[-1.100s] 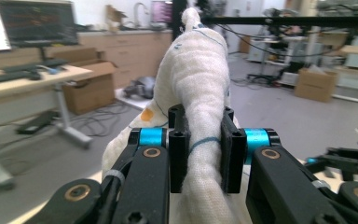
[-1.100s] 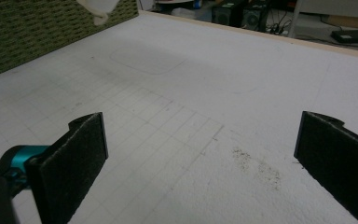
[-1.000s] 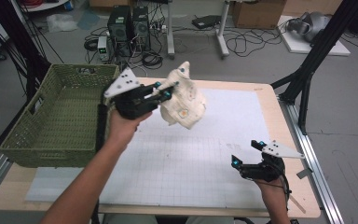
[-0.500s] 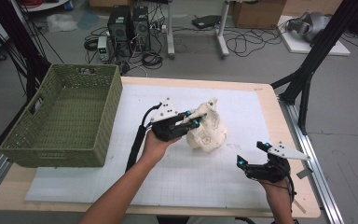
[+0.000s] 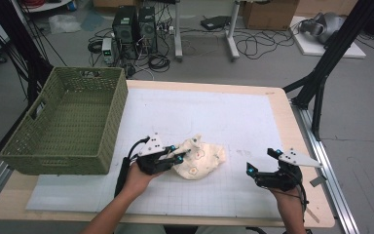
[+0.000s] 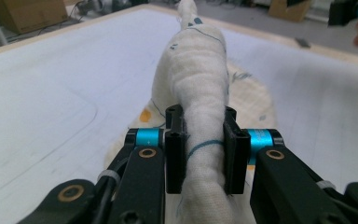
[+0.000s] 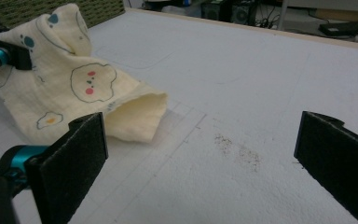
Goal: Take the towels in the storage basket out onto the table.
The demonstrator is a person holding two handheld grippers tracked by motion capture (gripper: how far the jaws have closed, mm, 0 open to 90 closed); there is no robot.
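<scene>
Our left tool (image 6: 200,154) is clamped on a bunched fold of the soft, cream printed muslin cloth (image 5: 200,160); our right tool (image 7: 200,163) gapes wide over the white gridded tabletop (image 5: 233,117).

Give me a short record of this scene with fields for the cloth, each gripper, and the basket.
cloth: cream patterned cloth, bunched, lying on the white gridded mat
left gripper: jaws shut on a fold of the cloth
right gripper: jaws wide open, nothing between them, apart from the cloth
basket: green woven basket on the table's left side, nothing seen inside
</scene>
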